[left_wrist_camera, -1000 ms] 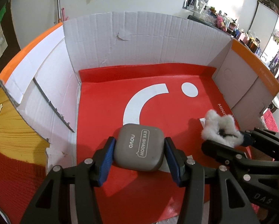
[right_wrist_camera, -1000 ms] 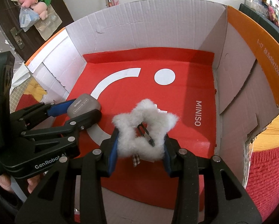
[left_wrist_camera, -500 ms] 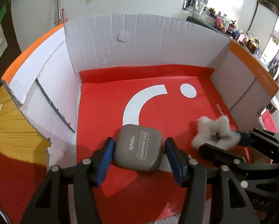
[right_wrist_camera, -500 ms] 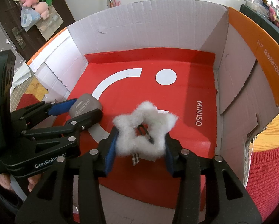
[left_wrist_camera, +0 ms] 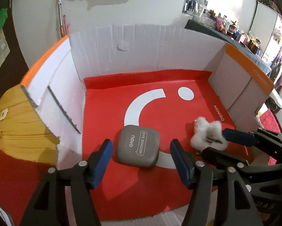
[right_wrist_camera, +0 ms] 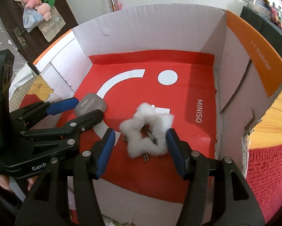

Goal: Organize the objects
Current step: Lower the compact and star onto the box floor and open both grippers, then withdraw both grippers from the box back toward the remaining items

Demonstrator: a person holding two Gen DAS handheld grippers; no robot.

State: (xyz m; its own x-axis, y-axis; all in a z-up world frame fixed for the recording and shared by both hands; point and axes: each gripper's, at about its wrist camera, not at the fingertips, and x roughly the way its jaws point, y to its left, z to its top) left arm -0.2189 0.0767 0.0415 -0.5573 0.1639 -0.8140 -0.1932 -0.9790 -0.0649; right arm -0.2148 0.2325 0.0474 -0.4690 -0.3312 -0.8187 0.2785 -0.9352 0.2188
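A grey eye shadow case [left_wrist_camera: 138, 146] lies on the red floor of a cardboard box [left_wrist_camera: 141, 43]. My left gripper [left_wrist_camera: 141, 150] is open, its blue pads on either side of the case and apart from it. The case also shows in the right wrist view [right_wrist_camera: 91, 105]. A white fluffy star hair clip [right_wrist_camera: 147, 130] lies on the red floor to its right. My right gripper [right_wrist_camera: 140, 141] is open around the clip, the right pad close to the fluff. The clip shows in the left wrist view [left_wrist_camera: 207, 133] too.
The box has white corrugated walls with orange rims [right_wrist_camera: 257, 56] and a red MINISO sheet [right_wrist_camera: 178, 94] on its floor. It sits on a wooden table [left_wrist_camera: 14, 116] with red cloth [right_wrist_camera: 269, 179]. Plush toys [right_wrist_camera: 39, 5] hang on a dark door behind.
Both grippers have opened and drawn back a little. The eye shadow case and the star clip now rest free on the red floor.
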